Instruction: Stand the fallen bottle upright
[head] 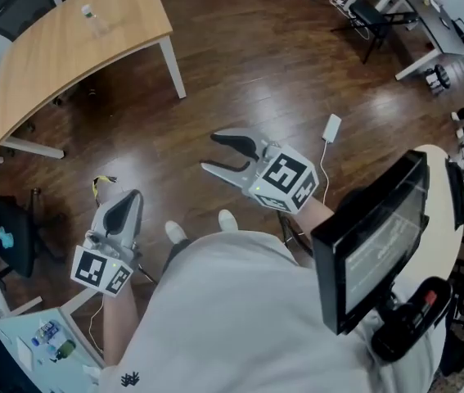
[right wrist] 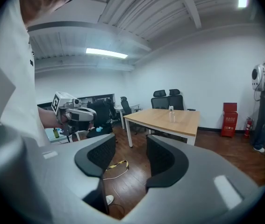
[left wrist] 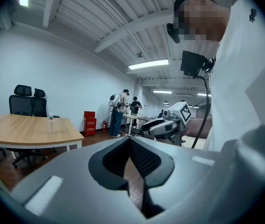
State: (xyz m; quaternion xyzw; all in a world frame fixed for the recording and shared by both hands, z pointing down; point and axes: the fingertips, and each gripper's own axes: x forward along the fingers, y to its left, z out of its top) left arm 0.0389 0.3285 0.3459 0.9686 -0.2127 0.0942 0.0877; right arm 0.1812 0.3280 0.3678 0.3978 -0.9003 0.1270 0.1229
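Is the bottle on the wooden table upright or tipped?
Upright: the bottle stands vertical on the table in both gripper views, cap uppermost.

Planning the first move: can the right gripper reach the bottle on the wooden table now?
Probably not: the right gripper, open and empty, hangs over the floor, far from the bottle on the table. Nothing blocks the way.
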